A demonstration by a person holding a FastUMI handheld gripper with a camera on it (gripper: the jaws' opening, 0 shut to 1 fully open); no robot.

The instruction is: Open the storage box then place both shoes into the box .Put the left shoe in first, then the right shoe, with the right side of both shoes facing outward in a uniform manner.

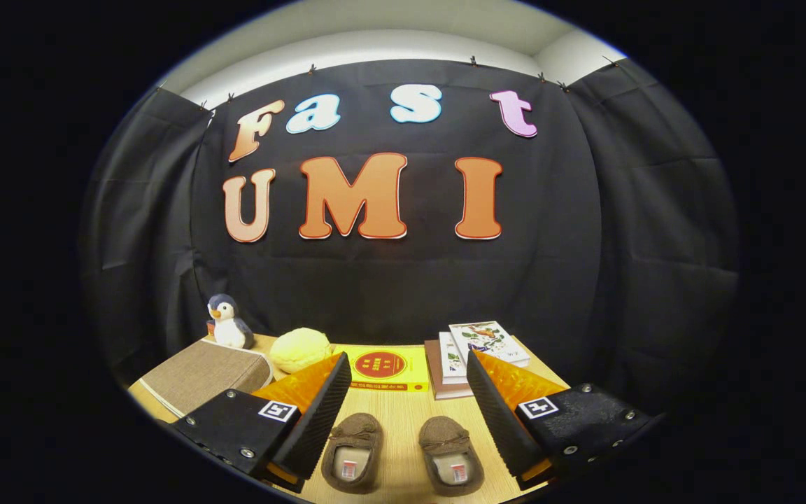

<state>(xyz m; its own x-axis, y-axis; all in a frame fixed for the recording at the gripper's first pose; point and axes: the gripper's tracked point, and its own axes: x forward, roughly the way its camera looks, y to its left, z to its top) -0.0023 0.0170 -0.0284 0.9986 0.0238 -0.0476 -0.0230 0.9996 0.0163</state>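
Two small brown moccasin shoes lie side by side on the wooden table, toes pointing away from me: the left one [354, 451] and the right one [450, 455]. Both sit low between my fingers. My gripper [408, 374] is open wide and held above the table, with nothing between its fingers. A brown-grey fabric storage box [203, 374] with a shut lid rests beyond my left finger, at the table's left side.
A plush penguin [228, 323] stands behind the box. A yellow round bun-like toy [300, 350] sits beside it. A yellow book [385, 369] lies flat ahead, and a stack of books [476, 353] sits beyond my right finger. Black cloth walls close the back.
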